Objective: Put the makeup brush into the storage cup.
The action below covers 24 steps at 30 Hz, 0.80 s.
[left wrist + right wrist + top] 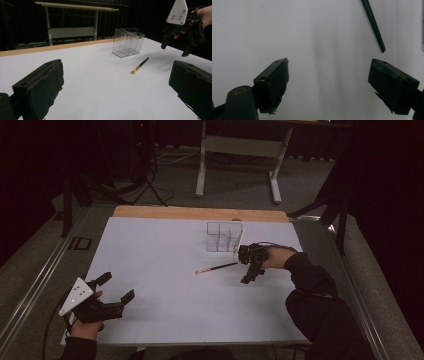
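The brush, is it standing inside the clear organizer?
No, the brush lies flat on the white table, apart from the clear organizer.

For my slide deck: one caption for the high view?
Right gripper, jaws open, hovers beside a makeup brush near a clear divided organizer on the white table.

In the right gripper view the brush (374, 27) is cut off by the top edge; only its dark handle end shows. In the high view the clear organiser's (223, 237) compartments are too small to count, and the right gripper (248, 275) blurs into shadow, its jaw gap unreadable there.
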Tool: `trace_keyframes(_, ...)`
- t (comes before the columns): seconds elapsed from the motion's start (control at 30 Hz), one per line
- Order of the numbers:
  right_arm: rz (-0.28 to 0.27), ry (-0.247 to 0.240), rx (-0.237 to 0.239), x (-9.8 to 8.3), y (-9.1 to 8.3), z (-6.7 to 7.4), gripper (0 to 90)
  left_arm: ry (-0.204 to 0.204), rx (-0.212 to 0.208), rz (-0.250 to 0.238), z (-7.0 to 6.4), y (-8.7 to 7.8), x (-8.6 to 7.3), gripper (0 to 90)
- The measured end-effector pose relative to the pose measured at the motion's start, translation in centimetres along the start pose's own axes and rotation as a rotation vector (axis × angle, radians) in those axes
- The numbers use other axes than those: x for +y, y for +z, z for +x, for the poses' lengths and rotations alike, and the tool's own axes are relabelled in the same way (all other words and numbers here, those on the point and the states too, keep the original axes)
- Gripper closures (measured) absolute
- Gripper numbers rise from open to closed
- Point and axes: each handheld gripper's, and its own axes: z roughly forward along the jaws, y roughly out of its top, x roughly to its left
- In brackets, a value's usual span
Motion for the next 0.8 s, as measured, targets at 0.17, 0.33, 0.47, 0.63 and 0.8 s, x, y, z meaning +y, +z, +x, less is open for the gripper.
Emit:
trace_keyframes(0.17, 0.043, -0.044, 0.042, 0.7, 0.5, -0.3, 18.1, 0.004, -0.002, 0.004, 0.0, 0.0, -0.1, 0.0)
trace_keyframes(0.33, 0.065, -0.080, 0.001, 1.6, 0.9, -0.4, 19.5, 0.003, -0.004, 0.005, 0.0, 0.1, -0.1, 0.0)
trace_keyframes(0.47, 0.077, -0.127, 0.003, 2.2, 1.1, -0.5, 19.0, 0.004, -0.007, 0.007, -0.1, 0.1, -0.1, 0.0)
trace_keyframes(0.63, 0.079, -0.204, -0.022, 3.6, 1.6, -0.5, 18.9, 0.004, -0.007, 0.006, -0.1, 0.0, -0.1, 0.0)
trace_keyframes(0.8, 0.072, -0.236, -0.052, 4.6, 1.5, -0.8, 17.4, 0.003, -0.011, 0.008, -0.1, 0.0, -0.1, 0.0)
